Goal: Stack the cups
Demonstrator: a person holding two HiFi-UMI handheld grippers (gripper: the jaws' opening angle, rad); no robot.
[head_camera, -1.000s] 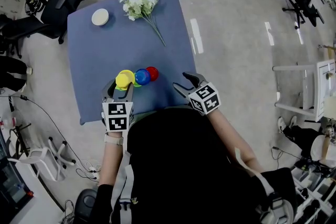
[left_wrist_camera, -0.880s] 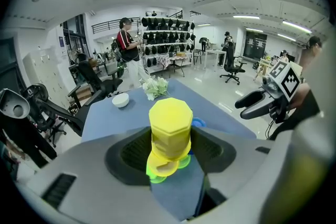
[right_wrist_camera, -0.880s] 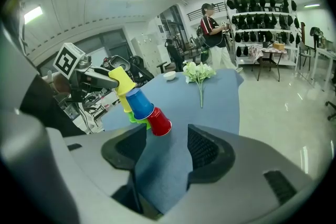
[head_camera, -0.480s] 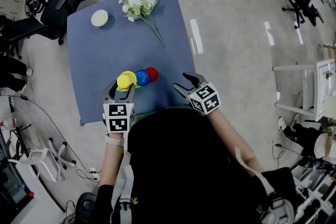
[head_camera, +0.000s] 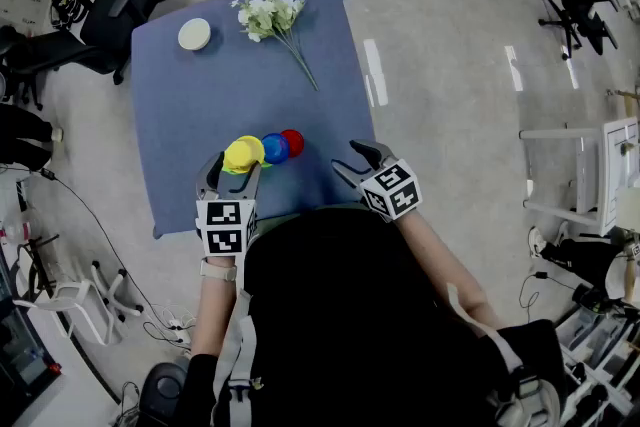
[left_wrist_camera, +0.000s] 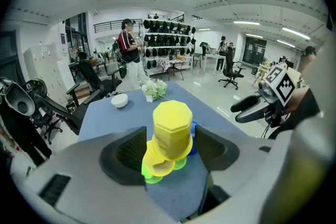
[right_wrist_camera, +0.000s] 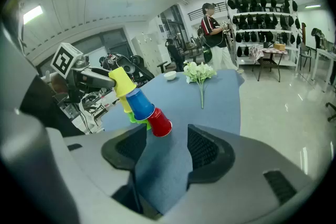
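At the tabletop [head_camera: 200, 105] edge, was opening left gripper [head_camera: 232, 171] fingers around the yellow cup [left_wrist_camera: 172, 131]; held right gripper [head_camera: 352, 158] fingers spread, empty, near cups [right_wrist_camera: 142, 105].

Plastic cups clustered near the front edge of the blue cloth [head_camera: 200, 75]
Yellow cup [left_wrist_camera: 172, 126] upside down on top, slightly tilted; second yellow cup [left_wrist_camera: 156, 157] and green cup [left_wrist_camera: 149, 177] under it; blue cup [right_wrist_camera: 139, 104] and red cup [right_wrist_camera: 160, 122] tilted alongside, touching, in a row.

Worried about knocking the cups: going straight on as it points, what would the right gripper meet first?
Most likely the red cup, just ahead of the right gripper's open jaws, though depth is unclear.
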